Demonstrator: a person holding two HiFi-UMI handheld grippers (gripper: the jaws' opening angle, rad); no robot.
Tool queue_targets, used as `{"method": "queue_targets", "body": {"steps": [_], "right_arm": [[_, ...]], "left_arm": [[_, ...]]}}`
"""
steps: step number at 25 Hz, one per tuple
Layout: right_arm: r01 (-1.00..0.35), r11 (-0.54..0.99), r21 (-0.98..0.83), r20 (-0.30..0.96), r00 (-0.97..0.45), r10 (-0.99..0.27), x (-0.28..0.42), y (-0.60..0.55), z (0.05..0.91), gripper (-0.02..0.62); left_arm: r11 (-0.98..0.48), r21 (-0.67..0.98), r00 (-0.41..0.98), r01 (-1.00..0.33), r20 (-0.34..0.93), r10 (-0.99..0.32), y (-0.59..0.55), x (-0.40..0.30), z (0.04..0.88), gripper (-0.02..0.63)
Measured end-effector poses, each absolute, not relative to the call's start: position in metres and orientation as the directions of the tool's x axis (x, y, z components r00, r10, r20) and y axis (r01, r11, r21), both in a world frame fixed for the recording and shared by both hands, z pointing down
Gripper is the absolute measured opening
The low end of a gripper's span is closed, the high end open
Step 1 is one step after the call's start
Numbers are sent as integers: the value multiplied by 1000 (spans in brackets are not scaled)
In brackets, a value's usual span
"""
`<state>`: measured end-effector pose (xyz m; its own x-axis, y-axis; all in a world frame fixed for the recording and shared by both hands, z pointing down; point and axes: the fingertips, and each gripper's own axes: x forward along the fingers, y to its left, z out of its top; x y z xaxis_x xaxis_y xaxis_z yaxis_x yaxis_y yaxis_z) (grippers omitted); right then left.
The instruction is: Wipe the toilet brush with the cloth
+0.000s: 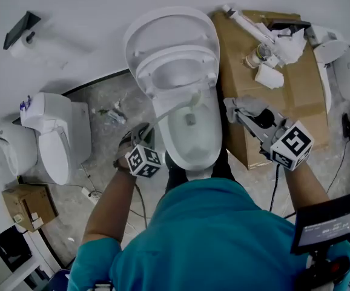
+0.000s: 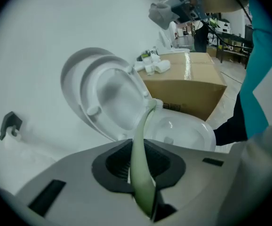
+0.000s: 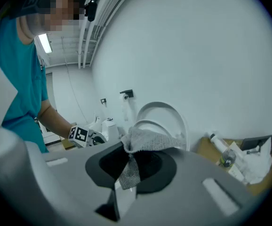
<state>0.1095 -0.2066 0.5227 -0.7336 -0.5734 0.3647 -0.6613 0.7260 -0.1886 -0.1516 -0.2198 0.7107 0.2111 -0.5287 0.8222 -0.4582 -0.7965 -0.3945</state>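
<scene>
A toilet brush (image 1: 170, 110) with a pale green handle slants from my left gripper (image 1: 138, 139) up over the open white toilet (image 1: 190, 139). In the left gripper view the handle (image 2: 140, 154) is clamped between the jaws of my left gripper (image 2: 139, 166), and the small brush head (image 2: 153, 104) hangs above the bowl (image 2: 188, 131). My right gripper (image 1: 240, 115) is shut on a grey cloth (image 1: 249, 107), held to the right of the bowl and apart from the brush. In the right gripper view the cloth (image 3: 150, 139) bunches over the jaws of my right gripper (image 3: 130, 167).
A cardboard box (image 1: 284, 77) with bottles and white paper on top stands right of the toilet. A second white toilet (image 1: 57, 138) and a small carton (image 1: 26, 205) sit at the left. A paper holder (image 1: 20, 32) is on the wall. A dark screen (image 1: 332, 223) shows at the lower right.
</scene>
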Motion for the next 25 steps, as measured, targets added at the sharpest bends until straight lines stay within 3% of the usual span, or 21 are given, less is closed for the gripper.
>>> {"method": "queue_targets", "body": {"steps": [13,21,25], "right_arm": [[-595,803,20,202,-784,-586,109,-215,373,38],[-458,885,85,150,-872,-466,104,-214,337,38],[-356,918,176,171,-907,-385,66,-203,326,38]], "left_arm": [[-621,-490,268,-612,610,-746,-226,-141,485,58],[-544,-524,253,-655,527,-811,-222,-102,416,58],[-580,-510,322,-636,508,-799,-221,-90,403,58]]}}
